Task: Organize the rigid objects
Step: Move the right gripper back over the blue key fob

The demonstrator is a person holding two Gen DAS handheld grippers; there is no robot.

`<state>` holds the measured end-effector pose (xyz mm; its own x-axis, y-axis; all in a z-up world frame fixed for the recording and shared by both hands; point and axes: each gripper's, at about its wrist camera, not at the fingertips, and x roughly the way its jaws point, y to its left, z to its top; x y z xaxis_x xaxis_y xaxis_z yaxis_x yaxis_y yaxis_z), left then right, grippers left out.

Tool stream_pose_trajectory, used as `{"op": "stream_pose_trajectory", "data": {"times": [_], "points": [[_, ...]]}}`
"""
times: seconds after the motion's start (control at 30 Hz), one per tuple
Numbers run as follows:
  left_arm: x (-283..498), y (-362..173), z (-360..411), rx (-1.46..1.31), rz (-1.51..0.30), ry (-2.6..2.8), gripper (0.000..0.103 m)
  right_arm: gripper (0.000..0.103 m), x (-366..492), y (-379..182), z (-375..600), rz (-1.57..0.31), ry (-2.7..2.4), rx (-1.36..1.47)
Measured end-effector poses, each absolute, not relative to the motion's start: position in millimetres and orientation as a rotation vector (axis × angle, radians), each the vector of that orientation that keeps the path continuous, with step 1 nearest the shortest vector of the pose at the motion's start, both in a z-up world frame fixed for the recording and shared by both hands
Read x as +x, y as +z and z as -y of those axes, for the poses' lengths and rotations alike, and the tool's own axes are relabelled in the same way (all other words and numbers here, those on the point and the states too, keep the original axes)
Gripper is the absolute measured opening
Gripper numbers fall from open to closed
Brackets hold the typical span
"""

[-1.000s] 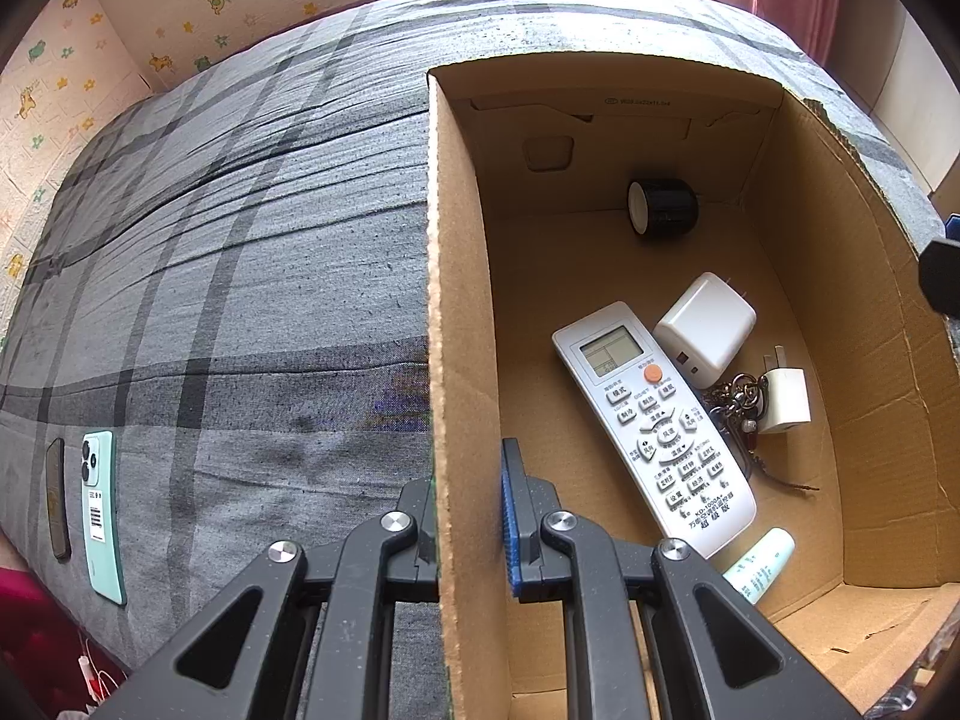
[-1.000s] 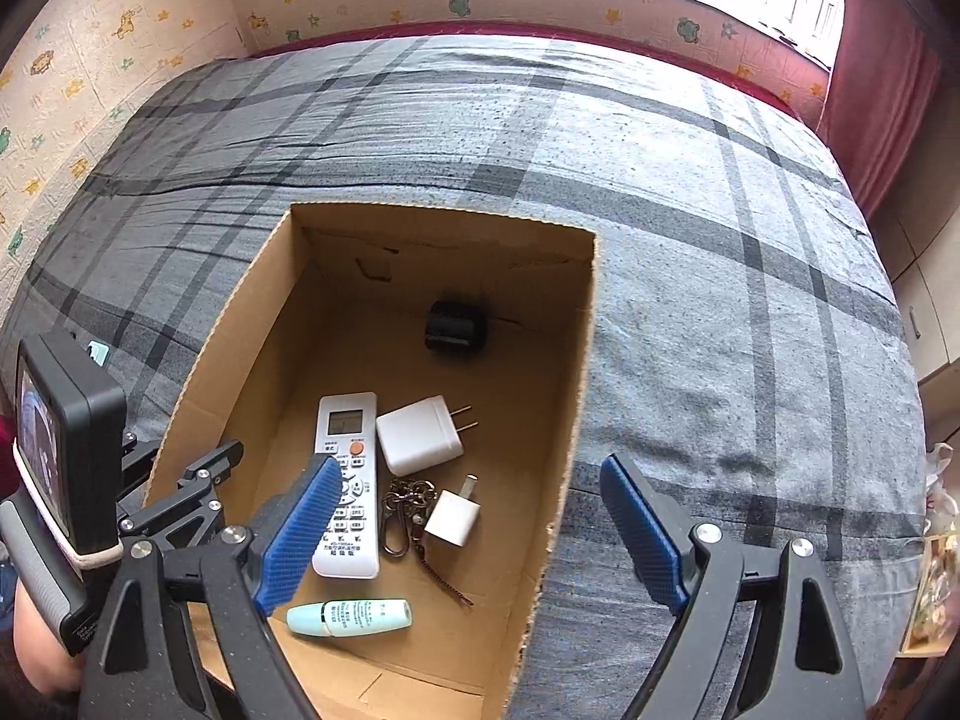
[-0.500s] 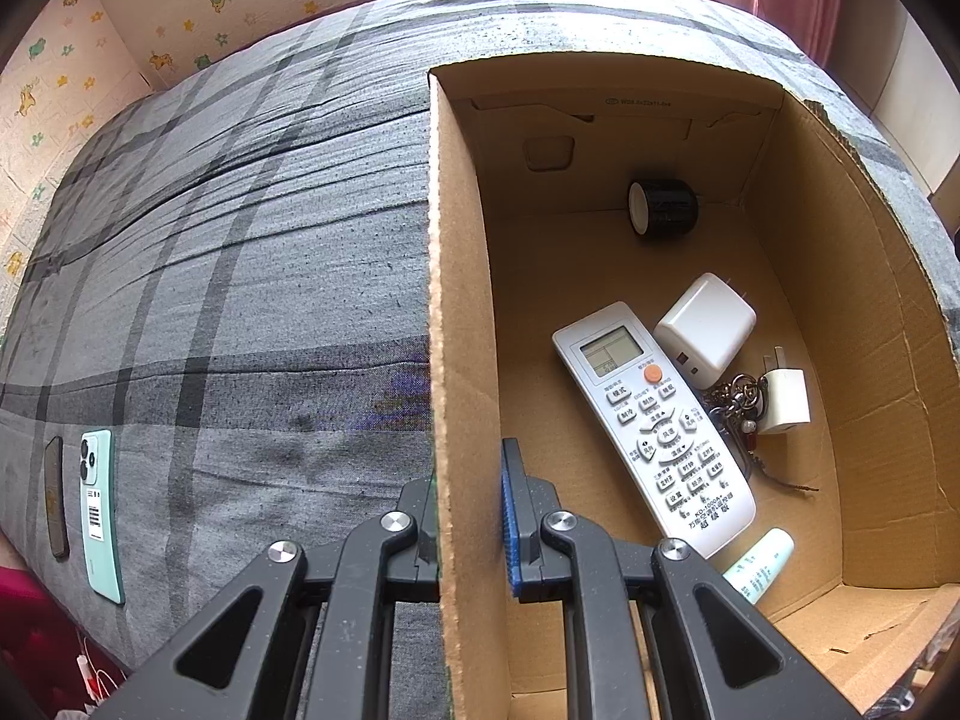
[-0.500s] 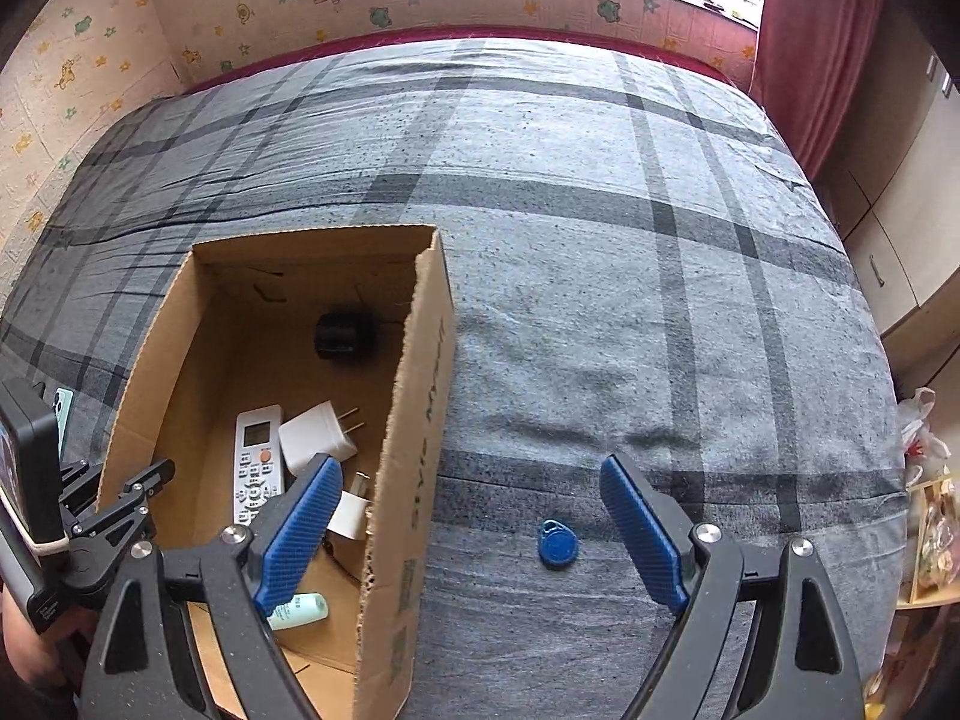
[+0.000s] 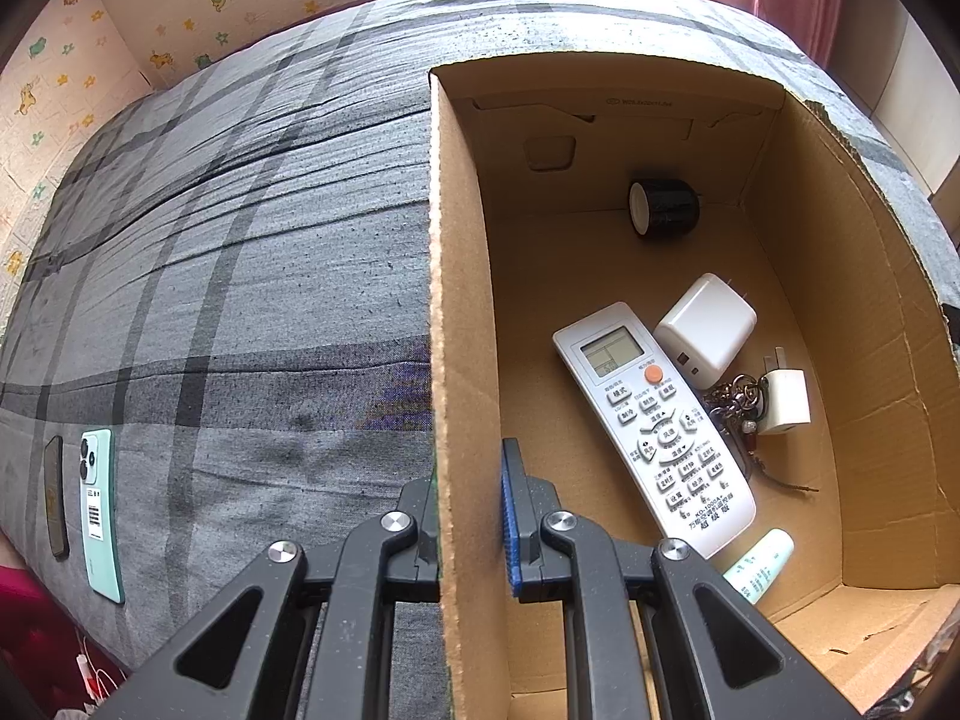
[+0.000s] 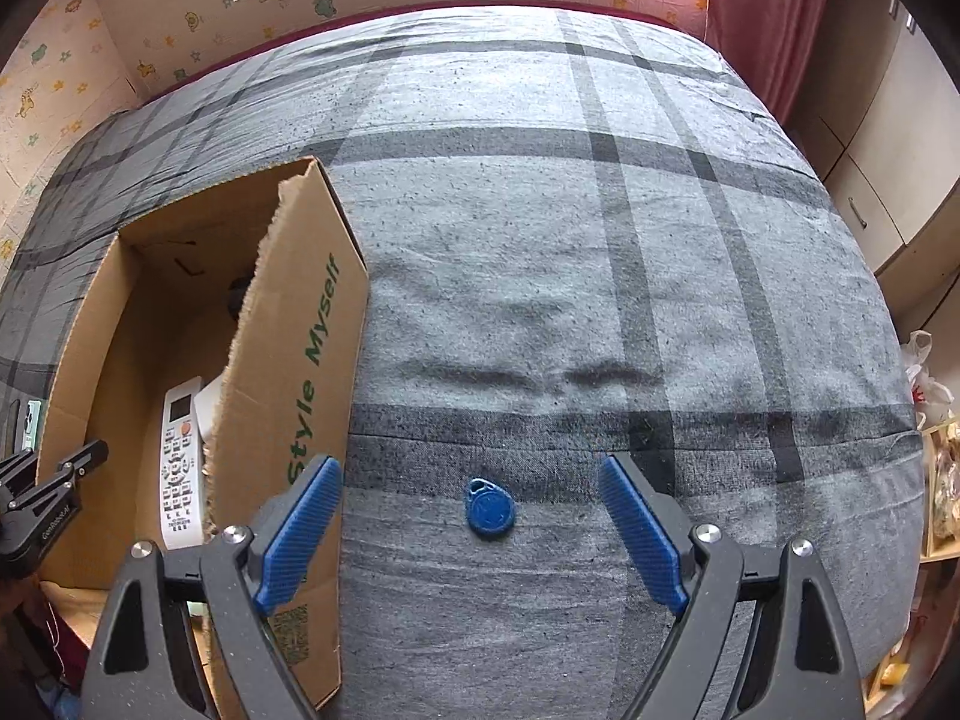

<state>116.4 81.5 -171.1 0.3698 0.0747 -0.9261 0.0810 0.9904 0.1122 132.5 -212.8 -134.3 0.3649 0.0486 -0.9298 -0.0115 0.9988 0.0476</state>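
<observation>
My left gripper is shut on the left wall of the cardboard box, one finger on each side. Inside the box lie a white remote, a big white charger, a small white plug, a key bunch, a black roll and a pale green tube. My right gripper is open and empty over the bed, to the right of the box. A blue key fob lies on the blanket between its fingers.
A grey plaid blanket covers the bed. A mint green phone and a dark flat object lie near the bed's left edge. Cupboards and a red curtain stand to the right.
My right gripper has swung right, from above the box to over the blanket, bringing the blue key fob between its fingers. My left gripper has held still on the box wall.
</observation>
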Motion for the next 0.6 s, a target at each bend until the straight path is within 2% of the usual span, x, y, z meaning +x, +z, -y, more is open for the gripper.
{"op": "stream_pose_trajectory", "data": {"times": [0.6], "points": [[115, -171, -78, 0.161, -1.193, 0.003, 0.014, 0.090, 129, -209, 223, -1.289, 0.024, 0.061]]}}
